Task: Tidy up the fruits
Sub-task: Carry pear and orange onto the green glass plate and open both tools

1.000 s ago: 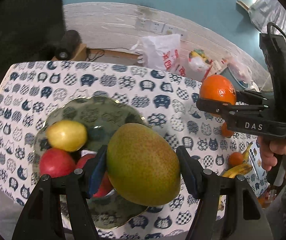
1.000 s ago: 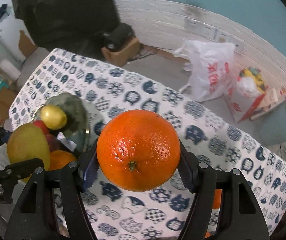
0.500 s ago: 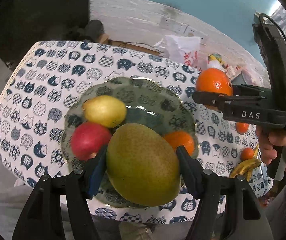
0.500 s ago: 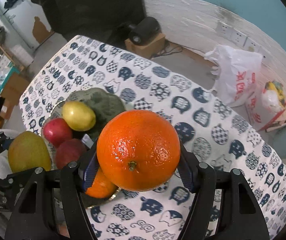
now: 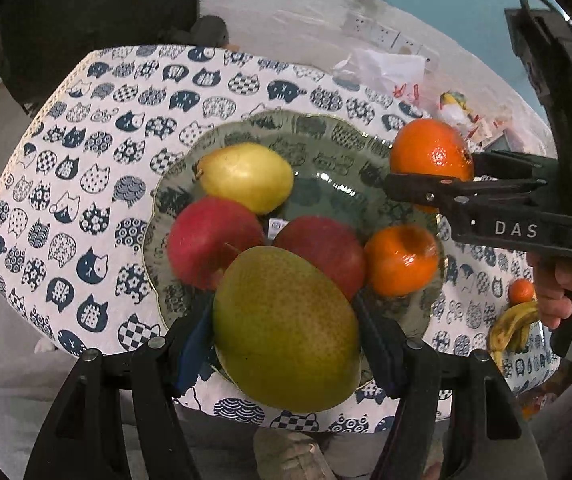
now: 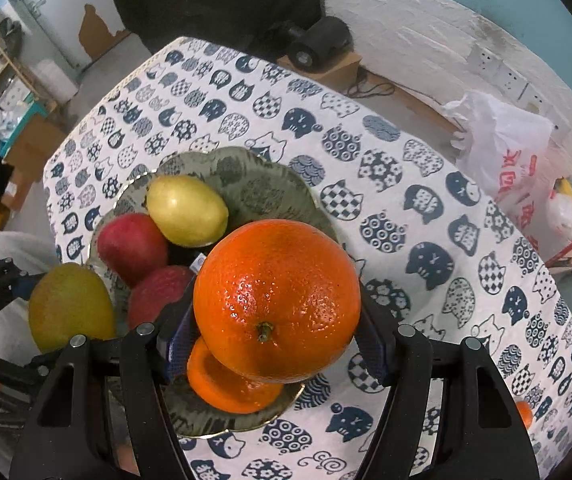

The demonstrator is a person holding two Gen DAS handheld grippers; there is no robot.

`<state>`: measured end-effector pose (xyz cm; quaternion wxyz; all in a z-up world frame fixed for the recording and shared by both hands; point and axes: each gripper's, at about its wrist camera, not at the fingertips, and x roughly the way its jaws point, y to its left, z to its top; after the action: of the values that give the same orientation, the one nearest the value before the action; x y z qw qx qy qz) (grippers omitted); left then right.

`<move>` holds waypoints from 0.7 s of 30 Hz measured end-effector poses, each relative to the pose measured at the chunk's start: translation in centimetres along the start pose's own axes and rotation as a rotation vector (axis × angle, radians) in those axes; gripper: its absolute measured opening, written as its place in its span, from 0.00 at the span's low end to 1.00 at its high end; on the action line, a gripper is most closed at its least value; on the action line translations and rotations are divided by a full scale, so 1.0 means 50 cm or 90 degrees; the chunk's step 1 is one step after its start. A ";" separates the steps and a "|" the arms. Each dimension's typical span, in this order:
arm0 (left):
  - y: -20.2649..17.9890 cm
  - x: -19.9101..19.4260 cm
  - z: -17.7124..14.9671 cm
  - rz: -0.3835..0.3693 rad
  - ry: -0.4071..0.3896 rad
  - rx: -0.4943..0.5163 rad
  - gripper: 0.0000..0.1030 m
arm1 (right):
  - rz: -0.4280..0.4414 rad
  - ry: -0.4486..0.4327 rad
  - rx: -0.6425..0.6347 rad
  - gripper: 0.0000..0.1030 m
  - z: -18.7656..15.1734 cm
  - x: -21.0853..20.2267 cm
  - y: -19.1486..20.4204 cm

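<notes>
My left gripper (image 5: 286, 340) is shut on a green-yellow mango (image 5: 286, 328), held above the near rim of the green plate (image 5: 326, 140). The right gripper (image 6: 275, 312) is shut on a large orange (image 6: 277, 300) over the plate's right side; that orange (image 5: 430, 152) and gripper also show in the left wrist view. On the plate (image 6: 245, 168) lie a yellow pear (image 5: 245, 176), two red apples (image 5: 209, 232) (image 5: 326, 248) and a small orange (image 5: 400, 260). The mango (image 6: 69, 304) appears at the left of the right wrist view.
The table wears a white cloth with blue cat prints (image 6: 426, 208). Bananas (image 5: 514, 328) and a small tangerine (image 5: 522, 291) lie at the table's right end. A hand (image 5: 562, 288) grips the right tool. A white plastic bag (image 6: 506, 148) and a black speaker (image 6: 318, 40) sit on the floor beyond.
Both grippers have moved left and lower over the plate with their fruit still held. The plate's fruit now sits nearer the middle of both views.
</notes>
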<state>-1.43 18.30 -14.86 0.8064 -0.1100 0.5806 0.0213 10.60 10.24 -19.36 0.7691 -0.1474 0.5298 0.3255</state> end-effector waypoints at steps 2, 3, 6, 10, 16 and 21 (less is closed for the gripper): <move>-0.001 0.012 -0.004 0.003 0.009 0.003 0.67 | 0.000 0.007 -0.004 0.67 -0.004 0.010 0.005; -0.001 0.020 -0.006 0.002 0.016 0.002 0.67 | -0.001 0.010 -0.004 0.67 -0.004 0.014 0.008; 0.000 0.036 -0.009 0.002 0.030 -0.004 0.67 | -0.005 0.020 -0.008 0.67 -0.009 0.028 0.010; 0.005 0.049 -0.008 0.011 0.038 -0.010 0.67 | -0.003 0.020 -0.005 0.67 -0.010 0.033 0.007; 0.011 0.037 0.006 0.019 0.015 -0.021 0.65 | 0.007 0.024 0.000 0.69 -0.008 0.042 0.002; 0.020 0.034 0.011 0.033 0.008 -0.028 0.65 | 0.011 0.037 0.001 0.66 -0.014 0.051 0.003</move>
<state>-0.54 19.23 -16.44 0.7995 -0.1127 0.5875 0.0541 10.57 10.85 -21.91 0.7508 -0.1514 0.5532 0.3276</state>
